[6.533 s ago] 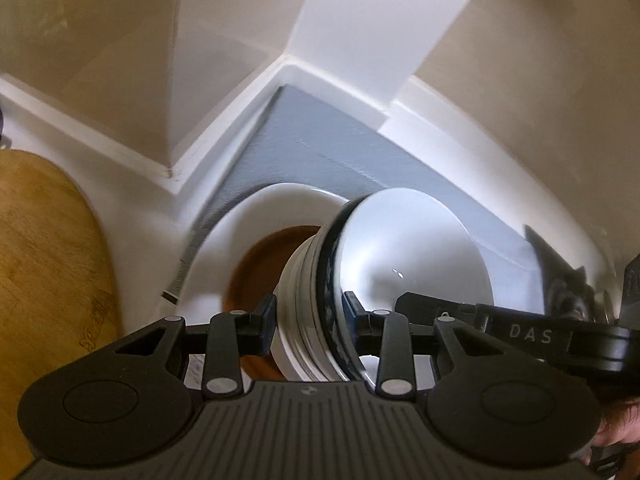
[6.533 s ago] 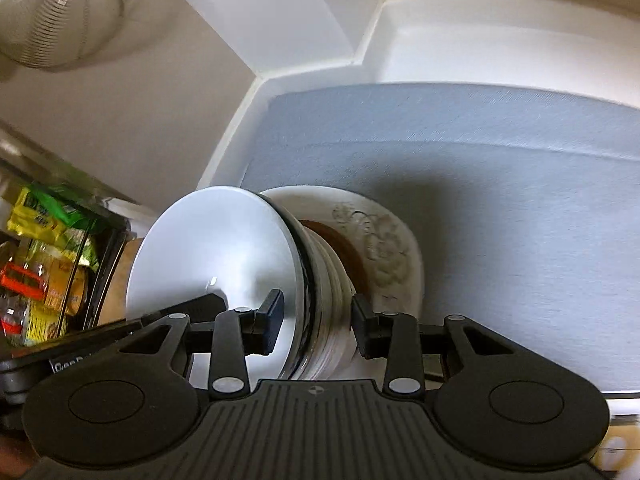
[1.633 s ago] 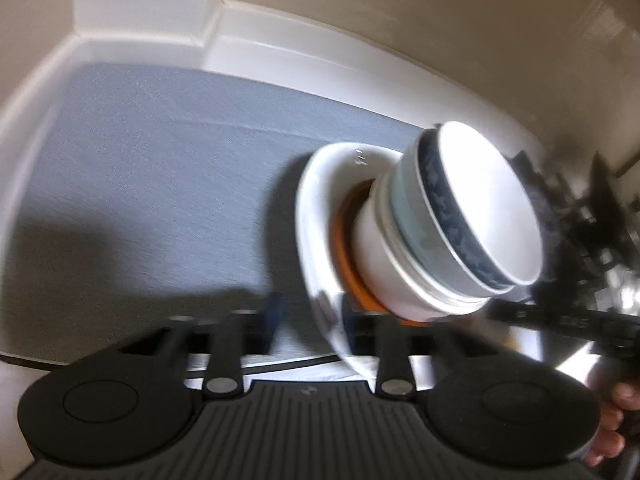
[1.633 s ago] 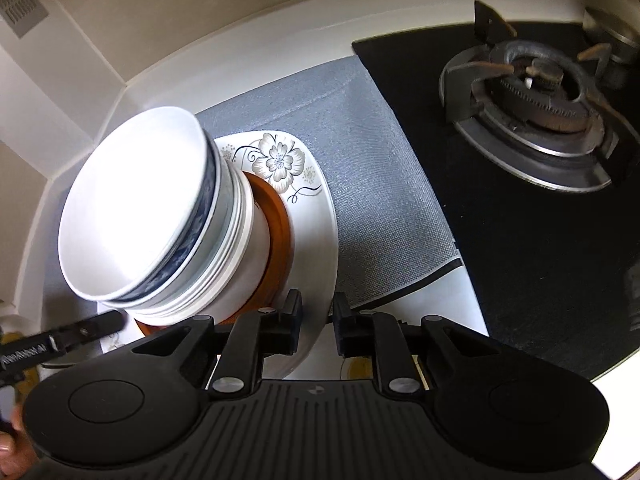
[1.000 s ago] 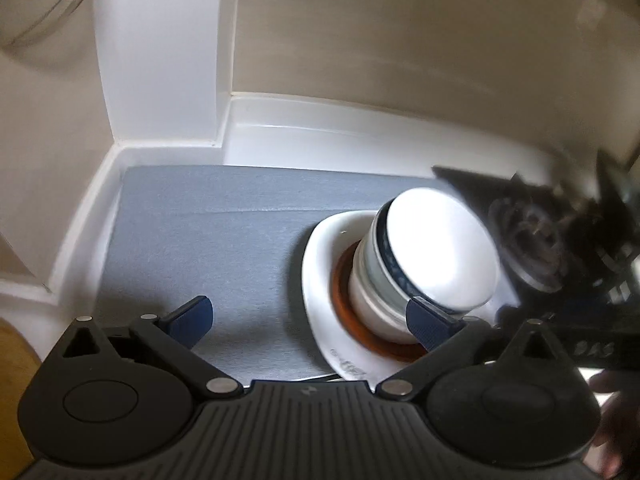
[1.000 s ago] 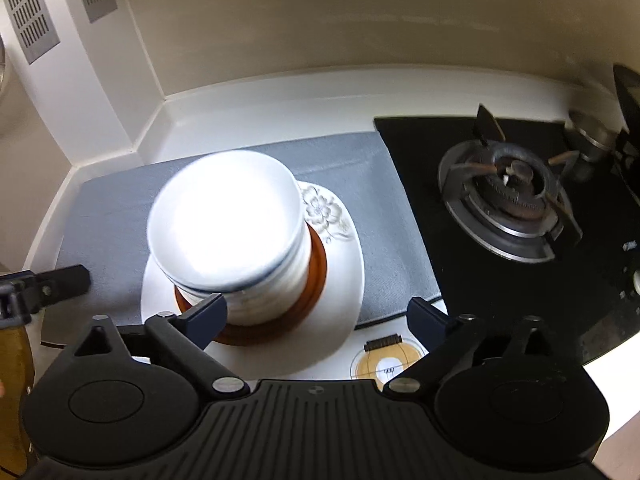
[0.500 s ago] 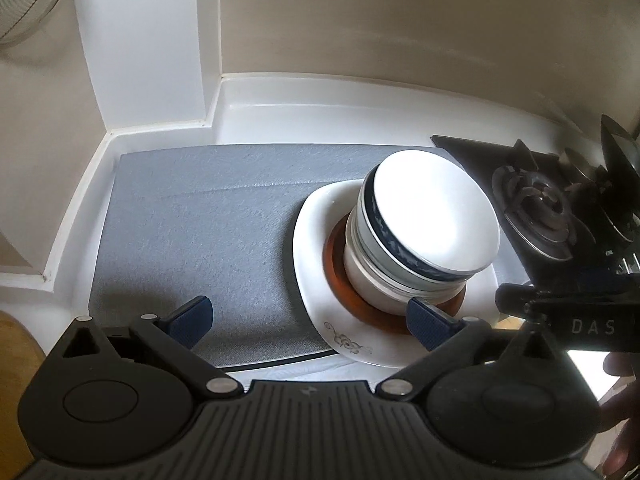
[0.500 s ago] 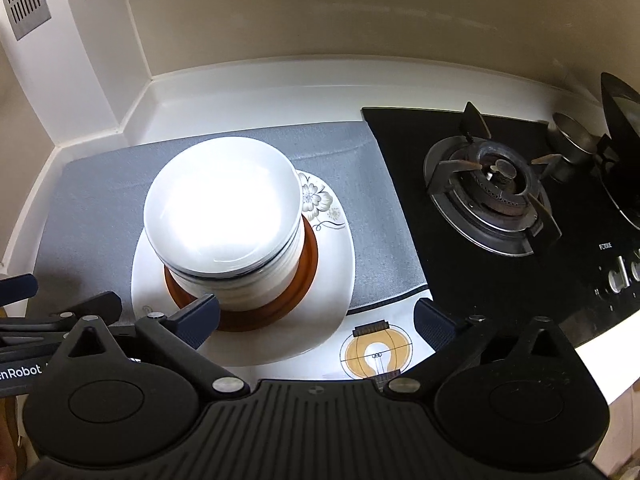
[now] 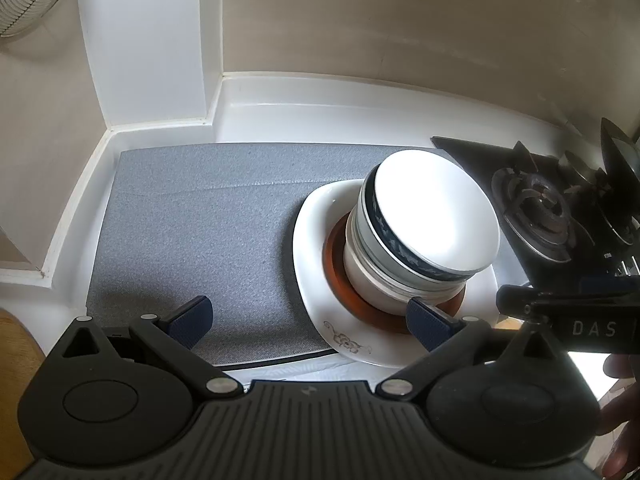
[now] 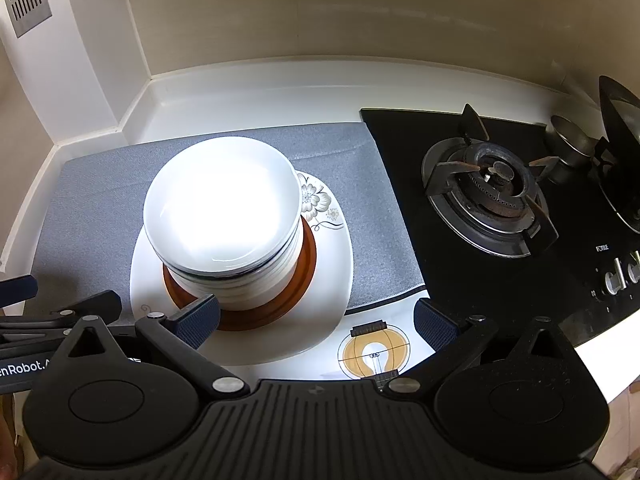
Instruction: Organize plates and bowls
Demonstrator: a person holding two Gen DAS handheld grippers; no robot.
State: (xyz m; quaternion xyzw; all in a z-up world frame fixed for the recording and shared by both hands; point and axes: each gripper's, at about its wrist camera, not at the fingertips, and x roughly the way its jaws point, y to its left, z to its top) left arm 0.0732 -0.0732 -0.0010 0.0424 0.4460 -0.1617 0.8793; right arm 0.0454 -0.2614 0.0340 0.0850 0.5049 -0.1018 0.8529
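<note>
A stack of white bowls [image 9: 424, 236] [image 10: 224, 216], the top one with a blue patterned band, stands on a brown plate [image 9: 336, 264] [image 10: 308, 256]. That plate lies on a large white flower-print plate [image 9: 312, 280] [image 10: 320, 292], which rests on the grey mat [image 9: 200, 224] [image 10: 100, 200]. My left gripper [image 9: 308, 322] is open and empty, held above the mat in front of the stack. My right gripper [image 10: 316, 318] is open and empty, just in front of the stack. Neither touches the dishes.
A black gas hob [image 10: 488, 196] [image 9: 540, 208] lies right of the mat. White counter rim and beige walls close the back and left. A lightbulb sticker [image 10: 374, 352] is on the counter front. A wooden board [image 9: 16, 360] is at the far left. A metal pot [image 10: 568, 140] stands behind the burner.
Both grippers opened and let go of the stacked dishes, which now sit on the mat. Both have since drawn back and up a little.
</note>
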